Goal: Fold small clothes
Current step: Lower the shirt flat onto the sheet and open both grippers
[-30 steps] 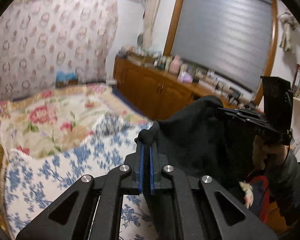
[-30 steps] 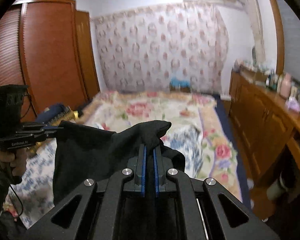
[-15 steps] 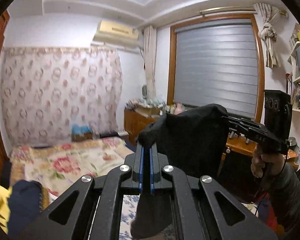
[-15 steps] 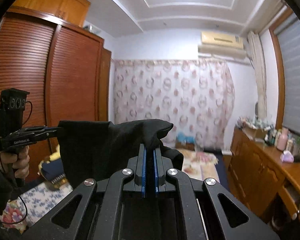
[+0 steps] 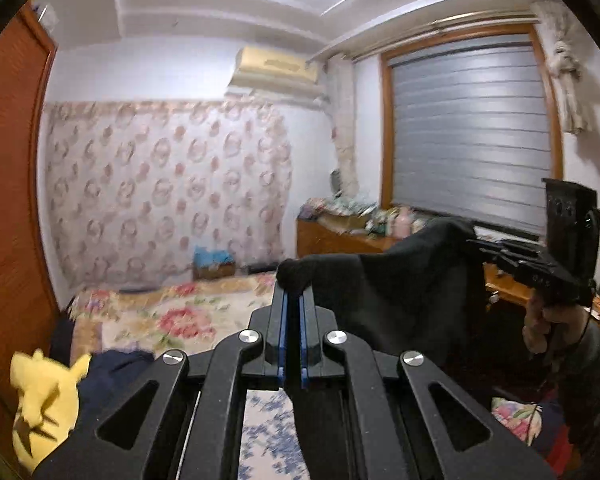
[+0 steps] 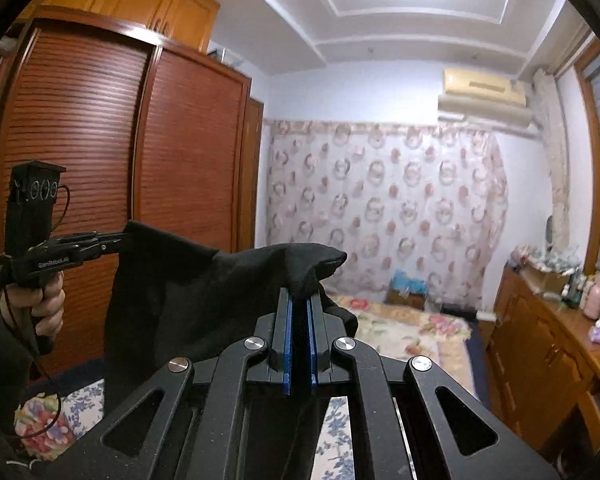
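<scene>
A black garment [image 5: 404, 292] hangs stretched in the air between both grippers, above the bed. My left gripper [image 5: 291, 300] is shut on one top corner of it. My right gripper [image 6: 299, 300] is shut on the other top corner; the cloth [image 6: 188, 296] drapes down from both. In the left wrist view the right gripper [image 5: 476, 242] shows at the right, pinching the cloth. In the right wrist view the left gripper [image 6: 120, 238] shows at the left, pinching the cloth. The garment's lower part is hidden behind the grippers.
A bed with floral bedding [image 5: 172, 316] lies below. A yellow plush toy [image 5: 44, 404] and dark blue clothes [image 5: 112, 372] sit at its left. A wooden wardrobe [image 6: 100, 152] stands on the left, and a wooden cabinet [image 6: 540, 344] with bottles stands on the right under the window.
Both grippers have lifted the black garment up from the bed, and both views now tilt up to the ceiling. The garment hangs spread between them.
</scene>
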Motion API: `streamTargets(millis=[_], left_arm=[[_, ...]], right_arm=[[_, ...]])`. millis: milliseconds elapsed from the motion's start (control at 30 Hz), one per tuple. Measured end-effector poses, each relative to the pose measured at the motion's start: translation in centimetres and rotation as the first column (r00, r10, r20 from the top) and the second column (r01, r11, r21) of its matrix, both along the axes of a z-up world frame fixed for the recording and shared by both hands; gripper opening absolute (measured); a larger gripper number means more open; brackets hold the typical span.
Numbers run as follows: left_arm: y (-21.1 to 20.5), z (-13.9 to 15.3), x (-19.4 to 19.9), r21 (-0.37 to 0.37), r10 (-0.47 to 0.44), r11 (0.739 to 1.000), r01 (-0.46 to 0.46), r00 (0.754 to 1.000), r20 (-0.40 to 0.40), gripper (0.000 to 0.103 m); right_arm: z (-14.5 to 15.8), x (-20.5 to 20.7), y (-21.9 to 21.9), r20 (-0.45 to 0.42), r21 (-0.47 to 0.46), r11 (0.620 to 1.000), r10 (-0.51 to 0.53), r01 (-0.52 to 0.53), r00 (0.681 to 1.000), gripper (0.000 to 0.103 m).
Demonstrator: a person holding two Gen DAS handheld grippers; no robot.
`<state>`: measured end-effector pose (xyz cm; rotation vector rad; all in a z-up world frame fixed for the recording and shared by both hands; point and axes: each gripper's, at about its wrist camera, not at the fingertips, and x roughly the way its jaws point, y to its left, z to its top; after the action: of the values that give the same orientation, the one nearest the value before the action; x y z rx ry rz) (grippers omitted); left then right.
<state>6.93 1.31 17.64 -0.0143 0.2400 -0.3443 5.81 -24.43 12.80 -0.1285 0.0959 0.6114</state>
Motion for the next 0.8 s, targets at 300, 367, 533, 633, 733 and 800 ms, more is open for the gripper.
streamTargets(millis=[300, 367, 533, 633, 733, 800], left_arm=[[2.7, -12.8, 14.6, 0.136, 0.164, 0.982, -0.129, 0.941, -0.297, 0.008], [2.6, -15.2, 15.4, 0.163, 0.164, 0.980, -0.114, 0.927, -0.338, 0.020], [2.7, -18.8, 14.7, 0.134, 0.109, 0.989, -0.057, 0.900, -0.422, 0.050], [2.5, -20.3, 13.4, 0.128, 0.096, 0.991, -0.043, 0.888, -0.450, 0.051], [2.3, -21.6, 11.9, 0.124, 0.097, 0.991, -0.042, 0.873, -0.478, 0.051], [2.1, -22.6, 10.4, 0.108, 0.084, 0.994, -0.035, 0.864, -0.497, 0.051]], right_arm=[[-9.0, 18.1, 5.9, -0.334, -0.240, 0.967, -0.169, 0.090, 0.927, 0.012], [-12.2, 21.3, 6.2, -0.395, -0.304, 0.947, -0.229, 0.109, 0.890, 0.012], [-16.5, 23.8, 4.6, -0.464, -0.345, 0.934, -0.259, 0.097, 0.847, 0.037], [-17.2, 22.7, 3.7, -0.482, -0.348, 0.934, -0.246, 0.073, 0.841, 0.040], [-17.5, 19.2, 2.7, -0.497, -0.331, 0.943, -0.212, 0.042, 0.841, 0.040], [-17.6, 17.1, 2.2, -0.515, -0.309, 0.951, -0.177, 0.011, 0.839, 0.041]])
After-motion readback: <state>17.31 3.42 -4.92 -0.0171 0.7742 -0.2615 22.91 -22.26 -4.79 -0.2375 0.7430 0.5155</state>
